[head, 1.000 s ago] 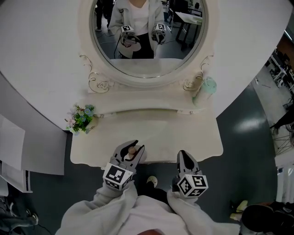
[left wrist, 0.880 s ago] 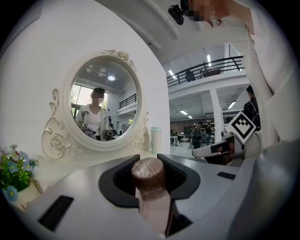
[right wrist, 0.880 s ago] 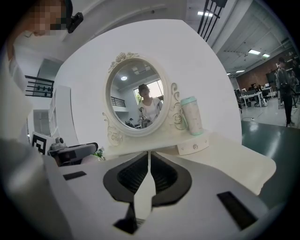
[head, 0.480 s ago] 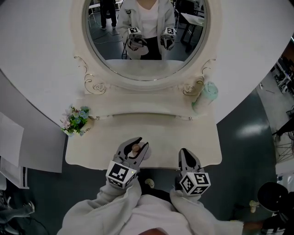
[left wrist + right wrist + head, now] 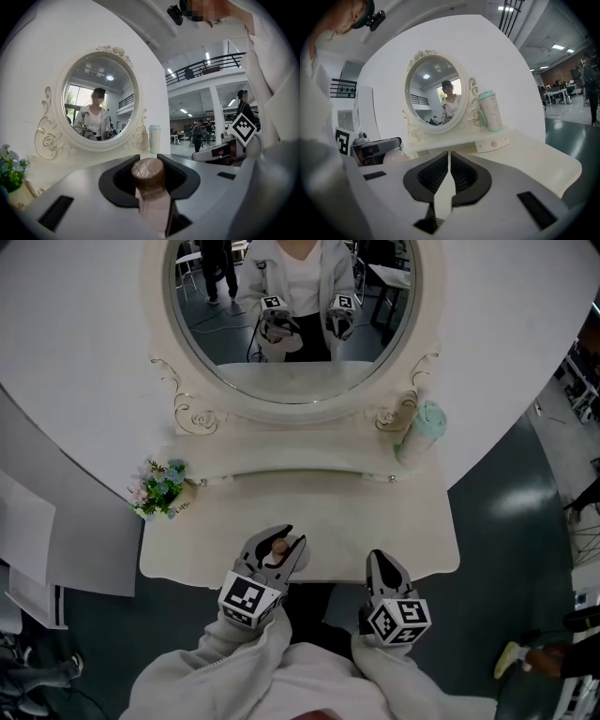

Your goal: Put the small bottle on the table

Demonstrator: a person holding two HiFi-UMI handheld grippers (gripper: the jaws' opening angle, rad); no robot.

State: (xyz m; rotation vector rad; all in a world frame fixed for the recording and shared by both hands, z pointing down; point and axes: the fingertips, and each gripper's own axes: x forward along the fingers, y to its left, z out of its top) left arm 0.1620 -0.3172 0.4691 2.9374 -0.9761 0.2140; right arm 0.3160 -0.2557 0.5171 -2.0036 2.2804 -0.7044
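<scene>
The left tongs (image 5: pixel 277 537) clamp the brown-capped small bottle (image 5: pixel 149 177) over the table (image 5: pixel 398 531); right tongs (image 5: pixel 449 159) closed, empty

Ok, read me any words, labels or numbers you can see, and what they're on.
"ife": tail of a word on the flower pot; the rest is cut off.
No letters on the marker cubes, only black-and-white squares.
No readable print on the bottle or the cup.

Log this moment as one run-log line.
left gripper: shut on small bottle | right gripper: shut, empty | small bottle: over dressing table, not set down
</scene>
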